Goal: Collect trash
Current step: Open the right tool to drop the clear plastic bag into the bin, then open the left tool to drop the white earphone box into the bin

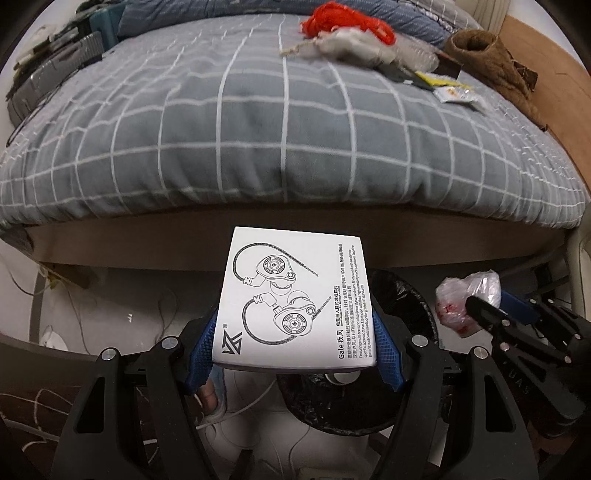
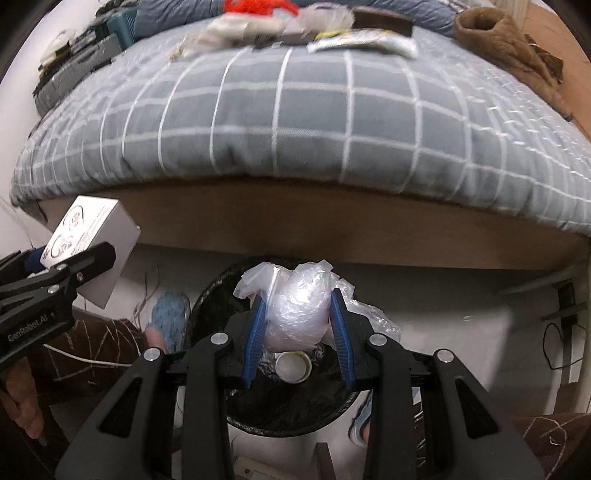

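My left gripper is shut on a white earphone box printed with an earphone drawing, held in front of the bed edge, left of the bin; the box also shows in the right wrist view. My right gripper is shut on a crumpled clear plastic bag, held right above the round bin lined with a black bag. The plastic bag also shows in the left wrist view. A white cup or lid lies inside the bin.
A bed with a grey checked quilt fills the back. On it lie red string, white wrappers, a clear wrapper and a brown fuzzy boot. Cables lie on the white floor. The person's blue slipper is beside the bin.
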Motion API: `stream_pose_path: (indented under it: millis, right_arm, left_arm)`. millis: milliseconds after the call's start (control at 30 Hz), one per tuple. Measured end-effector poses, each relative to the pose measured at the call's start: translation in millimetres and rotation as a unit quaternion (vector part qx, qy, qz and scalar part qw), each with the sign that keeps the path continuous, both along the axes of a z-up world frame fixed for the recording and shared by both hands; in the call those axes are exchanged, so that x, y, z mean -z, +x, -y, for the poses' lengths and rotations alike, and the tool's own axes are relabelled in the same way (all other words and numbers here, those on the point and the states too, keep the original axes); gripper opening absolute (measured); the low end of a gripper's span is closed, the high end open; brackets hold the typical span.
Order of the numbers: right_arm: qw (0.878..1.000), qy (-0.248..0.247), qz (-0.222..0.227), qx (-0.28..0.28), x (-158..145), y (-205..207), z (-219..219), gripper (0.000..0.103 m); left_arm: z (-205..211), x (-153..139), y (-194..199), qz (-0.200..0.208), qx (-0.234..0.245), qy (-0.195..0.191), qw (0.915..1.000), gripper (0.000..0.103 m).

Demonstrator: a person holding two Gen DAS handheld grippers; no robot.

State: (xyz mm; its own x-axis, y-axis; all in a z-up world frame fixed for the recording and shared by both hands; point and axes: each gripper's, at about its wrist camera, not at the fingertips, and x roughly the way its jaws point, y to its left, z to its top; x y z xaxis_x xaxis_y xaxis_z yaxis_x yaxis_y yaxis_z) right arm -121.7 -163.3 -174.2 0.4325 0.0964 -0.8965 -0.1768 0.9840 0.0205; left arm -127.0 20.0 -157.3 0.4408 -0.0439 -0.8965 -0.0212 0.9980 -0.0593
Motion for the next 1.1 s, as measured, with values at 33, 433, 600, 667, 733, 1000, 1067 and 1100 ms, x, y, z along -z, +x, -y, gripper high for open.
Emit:
stream_pose_path:
  millis: [33, 433, 600, 667, 733, 1000, 1067, 1100]
  right_arm:
    - [1.0, -0.002, -0.003, -0.002, 3, 1, -2, 0.033]
    - [0.999, 0.004, -0.047, -0.013, 36, 15, -23, 0.035]
    - [0.999, 0.003, -0.043, -0.017, 37, 14, -27, 0.051]
    - [0.999, -0.004, -0.037, -0.014, 35, 13, -26, 0.06]
    - [1.0, -0.007, -0.028, -0.008, 32, 12, -21, 0.069]
    - [0.999, -0.026, 0.009, 0.034, 15, 10, 16, 0.09]
    - [0.998, -0.031, 0.016, 0.045, 10, 10, 25, 0.094]
    - [0.998, -0.034, 0.019, 0.052, 8, 11, 35, 0.094]
  left_arm:
    - [-1, 3, 1, -0.003, -0.001, 0.001, 1.0, 0.069]
    - [-21, 31, 3, -0.028, -0.02, 0.0, 0.9994, 0.069]
    - [-20, 33, 5, -0.029, -0.021, 0.002, 0.9994, 0.069]
    - [-19, 34, 6, -0.029, -0.02, 0.003, 0.9994, 0.069]
    - [-16, 33, 6, -0.028, -0.019, 0.004, 0.9994, 0.069]
    - [24, 30, 7, -0.025, 0.009, 0.009, 0.9996, 0.069]
    - [34, 29, 8, -0.023, 0.016, 0.008, 0.9996, 0.069]
    - [40, 29, 8, -0.022, 0.02, 0.008, 0.9995, 0.069]
